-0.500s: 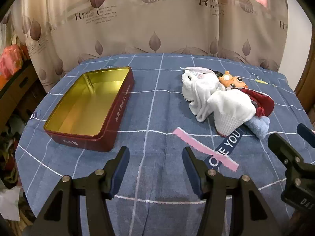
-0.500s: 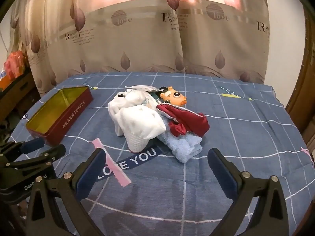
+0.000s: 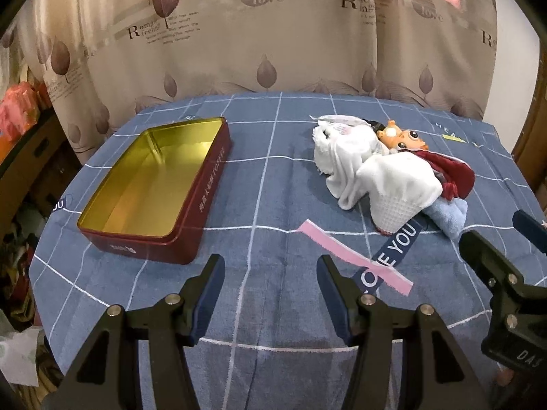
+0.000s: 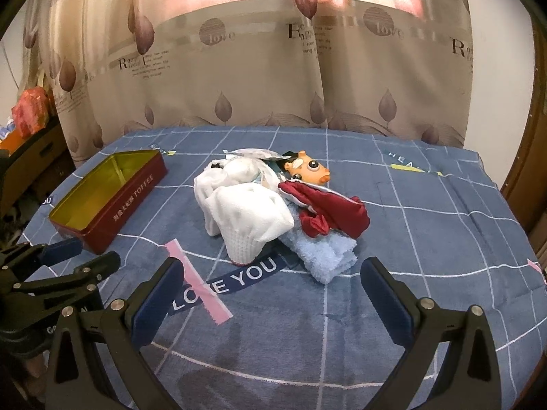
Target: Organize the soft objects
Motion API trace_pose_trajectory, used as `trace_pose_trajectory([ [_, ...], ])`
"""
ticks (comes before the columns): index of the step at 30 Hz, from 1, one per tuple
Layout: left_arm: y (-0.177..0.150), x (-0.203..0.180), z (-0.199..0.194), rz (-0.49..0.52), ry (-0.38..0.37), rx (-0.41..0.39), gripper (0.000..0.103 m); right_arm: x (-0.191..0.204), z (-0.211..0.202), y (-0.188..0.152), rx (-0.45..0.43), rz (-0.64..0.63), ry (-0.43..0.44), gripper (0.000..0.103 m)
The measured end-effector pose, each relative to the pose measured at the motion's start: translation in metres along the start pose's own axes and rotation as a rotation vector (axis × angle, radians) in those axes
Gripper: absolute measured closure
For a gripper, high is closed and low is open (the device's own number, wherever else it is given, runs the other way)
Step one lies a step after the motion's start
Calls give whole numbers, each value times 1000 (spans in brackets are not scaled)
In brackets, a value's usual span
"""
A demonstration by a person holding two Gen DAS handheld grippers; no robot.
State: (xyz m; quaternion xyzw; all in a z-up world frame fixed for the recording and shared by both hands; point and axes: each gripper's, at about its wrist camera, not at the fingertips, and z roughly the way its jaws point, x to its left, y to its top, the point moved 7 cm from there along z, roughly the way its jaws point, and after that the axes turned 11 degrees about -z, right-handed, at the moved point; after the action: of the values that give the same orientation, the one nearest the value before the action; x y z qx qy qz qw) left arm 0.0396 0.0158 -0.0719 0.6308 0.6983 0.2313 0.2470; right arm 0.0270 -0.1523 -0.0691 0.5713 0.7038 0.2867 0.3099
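Right of the toffee tin (image 3: 154,191), the cloth pile (image 4: 273,212) lies limp and light (pinch the blue towel (image 4: 324,256)); both grippers' (image 4: 270,294) (image 3: 270,283) jaws gape empty.

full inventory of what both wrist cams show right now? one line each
tin box: 1, dark red outside, gold inside, open, nothing in it, left side of cloth
white cloths: at least 2, white, front left of pile
red cloth: 1, dark red, right of pile
blue towel: 1, light blue, under pile's near edge
toy head: 1, orange, big eyes, far end of pile
tablecloth: 1, blue with white grid, "LOVE YOU" print
curtain: beige, leaf print, behind table
left claw: 1, black, open, holds nothing
right claw: 1, black, wide open, holds nothing
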Motion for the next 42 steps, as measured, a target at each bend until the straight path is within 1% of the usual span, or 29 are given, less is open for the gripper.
trace_pose_trajectory([
  [8, -1, 0, 0, 6, 3, -2, 46, -1, 4, -4, 24, 8, 5, 0],
  [26, 0, 2, 0, 8, 18, -8, 46, 2, 6, -6, 36, -10, 10, 0],
  [42, -1, 0, 1, 15, 9, -8, 46, 2, 7, -5, 37, -11, 10, 1],
])
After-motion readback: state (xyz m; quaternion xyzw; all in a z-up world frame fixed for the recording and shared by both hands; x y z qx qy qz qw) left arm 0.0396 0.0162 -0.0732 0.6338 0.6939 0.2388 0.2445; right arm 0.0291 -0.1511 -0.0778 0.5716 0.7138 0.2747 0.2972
